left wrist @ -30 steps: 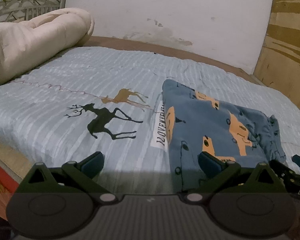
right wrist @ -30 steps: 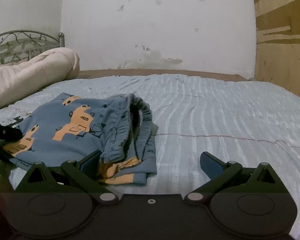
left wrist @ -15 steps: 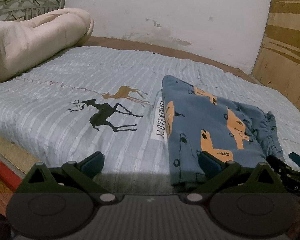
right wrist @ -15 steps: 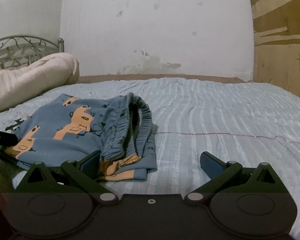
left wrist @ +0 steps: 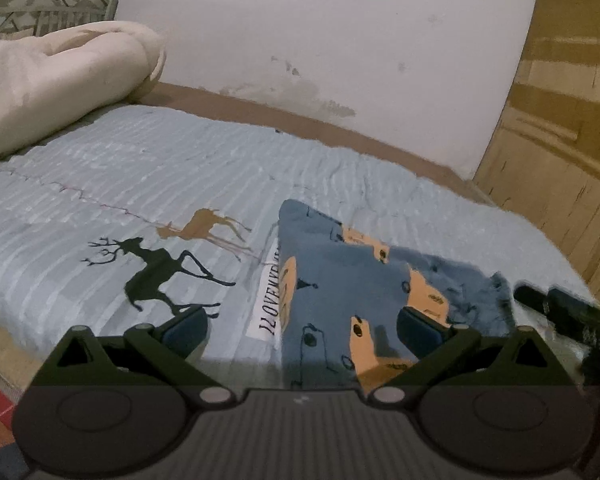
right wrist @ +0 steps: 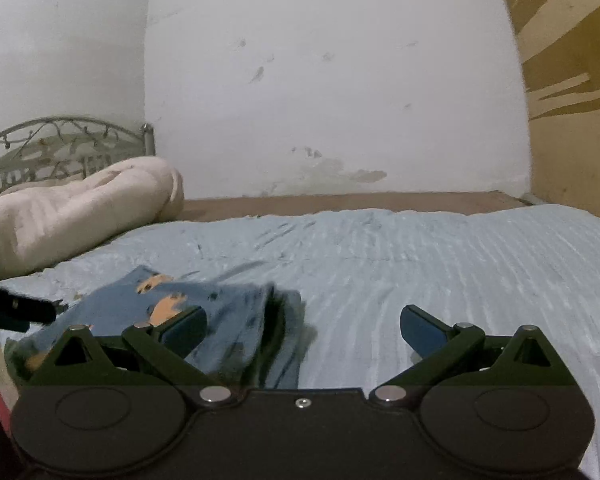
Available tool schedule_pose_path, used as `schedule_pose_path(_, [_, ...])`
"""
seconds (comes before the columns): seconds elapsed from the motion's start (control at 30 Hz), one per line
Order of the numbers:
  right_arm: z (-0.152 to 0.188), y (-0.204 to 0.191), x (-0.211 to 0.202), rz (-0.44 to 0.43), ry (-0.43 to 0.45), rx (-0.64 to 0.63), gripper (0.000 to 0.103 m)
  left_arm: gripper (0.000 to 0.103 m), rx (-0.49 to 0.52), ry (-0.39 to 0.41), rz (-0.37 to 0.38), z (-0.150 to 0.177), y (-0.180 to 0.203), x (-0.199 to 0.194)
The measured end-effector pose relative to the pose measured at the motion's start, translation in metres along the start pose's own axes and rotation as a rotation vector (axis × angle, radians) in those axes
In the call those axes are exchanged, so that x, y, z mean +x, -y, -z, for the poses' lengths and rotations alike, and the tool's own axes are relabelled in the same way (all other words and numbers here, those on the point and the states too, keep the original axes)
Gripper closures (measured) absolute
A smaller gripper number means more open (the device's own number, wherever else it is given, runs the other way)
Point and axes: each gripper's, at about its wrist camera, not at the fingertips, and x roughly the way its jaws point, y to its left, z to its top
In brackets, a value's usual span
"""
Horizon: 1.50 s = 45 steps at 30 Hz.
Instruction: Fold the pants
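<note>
Folded blue pants [left wrist: 352, 280] with orange car prints lie on the light blue bedspread [left wrist: 140, 168], near its front edge. My left gripper [left wrist: 302, 330] is open and empty, over the pants' near left edge. My right gripper [right wrist: 302, 326] is open and empty, above the pants [right wrist: 220, 308], whose waistband end lies between its fingers. The right gripper's tip shows at the right in the left wrist view [left wrist: 556, 304]. The left gripper's tip shows at the left in the right wrist view [right wrist: 16, 308].
A rolled cream duvet [left wrist: 52, 84] lies at the bed's left end by a metal headboard [right wrist: 48, 152]. A white wall [right wrist: 320, 80] runs behind the bed and a wooden panel [left wrist: 560, 120] stands at the right. Deer prints [left wrist: 160, 272] mark the bedspread.
Both grippers have pulled back and tilted up from the pants. The right wrist view now shows more wall and less of the pants. The pants lie where they were.
</note>
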Motion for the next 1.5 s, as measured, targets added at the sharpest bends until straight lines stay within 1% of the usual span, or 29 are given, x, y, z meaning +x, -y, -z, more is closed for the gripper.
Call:
schedule_pose_path(0.07, [-0.015, 0.003, 0.022, 0.02, -0.051, -0.007, 0.001, 0.001, 0.007, -0.034, -0.03, 0.003, 0.002, 0.009])
schedule_pose_path(0.13, [-0.024, 0.005, 0.048, 0.051, -0.132, -0.013, 0.001, 0.001, 0.021, -0.043, -0.038, 0.008, 0.003, 0.01])
schedule_pose_path(0.23, [-0.019, 0.01, 0.076, 0.104, -0.26, 0.011, 0.001, 0.001, 0.056, -0.031, -0.047, 0.015, 0.005, 0.008])
schedule_pose_path(0.3, [-0.012, 0.011, 0.079, 0.116, -0.275, 0.022, 0.001, 0.001, 0.061, -0.026, -0.048, 0.017, 0.006, 0.007])
schedule_pose_path(0.43, [-0.009, 0.014, 0.073, 0.106, -0.244, 0.036, 0.001, 0.001, 0.055, -0.017, -0.03, 0.014, 0.005, 0.003])
schedule_pose_path(0.5, [-0.011, 0.015, 0.067, 0.07, -0.211, 0.046, 0.001, 0.001, 0.036, 0.0, -0.005, 0.01, 0.004, 0.0])
schedule_pose_path(0.57, [-0.016, 0.017, 0.061, -0.007, -0.18, 0.051, 0.001, 0.001, 0.023, 0.018, 0.012, 0.004, 0.005, -0.001])
schedule_pose_path(0.63, [-0.021, 0.019, 0.062, -0.086, -0.176, 0.058, 0.001, 0.001, 0.02, 0.019, 0.019, -0.001, 0.009, 0.002])
schedule_pose_path(0.7, [-0.026, 0.02, 0.067, -0.157, -0.198, 0.08, 0.001, 0.001, 0.022, 0.009, 0.029, -0.004, 0.013, 0.009])
schedule_pose_path(0.77, [-0.029, 0.024, 0.078, -0.238, -0.232, 0.14, 0.001, 0.001, 0.011, -0.022, 0.038, -0.006, 0.015, 0.018])
schedule_pose_path(0.83, [-0.029, 0.025, 0.093, -0.309, -0.273, 0.195, 0.001, 0.001, -0.002, -0.054, 0.046, -0.003, 0.015, 0.023])
schedule_pose_path(0.9, [-0.024, 0.027, 0.108, -0.365, -0.335, 0.241, 0.001, 0.001, 0.02, -0.055, 0.047, 0.003, 0.015, 0.023])
schedule_pose_path(0.97, [-0.019, 0.023, 0.113, -0.384, -0.37, 0.242, 0.001, 0.001, 0.043, -0.048, 0.046, 0.008, 0.015, 0.021])
schedule_pose_path(1.03, [-0.015, 0.02, 0.109, -0.406, -0.35, 0.228, 0.001, 0.001, 0.044, -0.046, 0.052, 0.011, 0.014, 0.019])
schedule_pose_path(1.2, [-0.008, 0.028, 0.099, -0.457, -0.299, 0.277, 0.001, 0.001, 0.049, -0.044, 0.054, 0.013, 0.014, 0.016])
schedule_pose_path(1.3, [-0.007, 0.032, 0.099, -0.468, -0.288, 0.309, 0.001, 0.001, 0.05, -0.045, 0.052, 0.012, 0.014, 0.016])
schedule_pose_path(1.5, [-0.006, 0.031, 0.1, -0.472, -0.283, 0.314, 0.001, 0.001, 0.053, -0.045, 0.052, 0.012, 0.015, 0.015])
